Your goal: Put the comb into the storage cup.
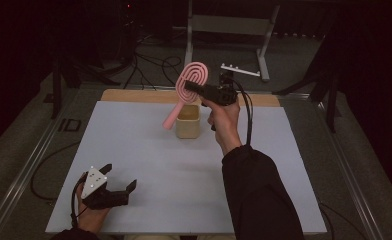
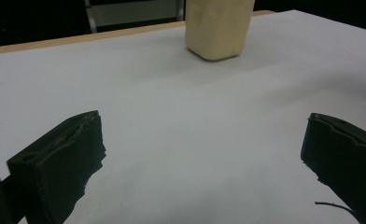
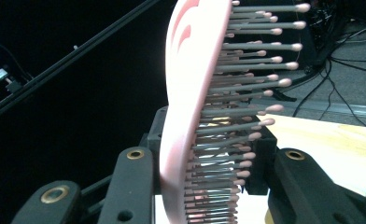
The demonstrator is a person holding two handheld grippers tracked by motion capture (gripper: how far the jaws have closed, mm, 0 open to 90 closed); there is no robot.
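A pink hairbrush [image 1: 190, 83] hangs in the air above the table's far middle, head up, handle slanting down-left beside a beige cup [image 1: 188, 122]. My right gripper [image 1: 190, 86] is shut on the brush head. In the right gripper view the pink hairbrush [image 3: 190, 107] stands edge-on between the jaws, its bristles pointing right. My left gripper [image 1: 119, 177] rests near the front left corner of the table, open with nothing in it. The left gripper view shows its fingers [image 2: 59, 158] spread wide over bare table, with the beige cup [image 2: 217, 28] far ahead.
The table [image 1: 149, 170] has a white top with a wooden strip [image 1: 134, 96] along its far edge. Beyond it stand a metal frame [image 1: 229, 30] and loose cables [image 1: 149, 70] on the floor. A dark-sleeved forearm [image 1: 259, 195] crosses the right half.
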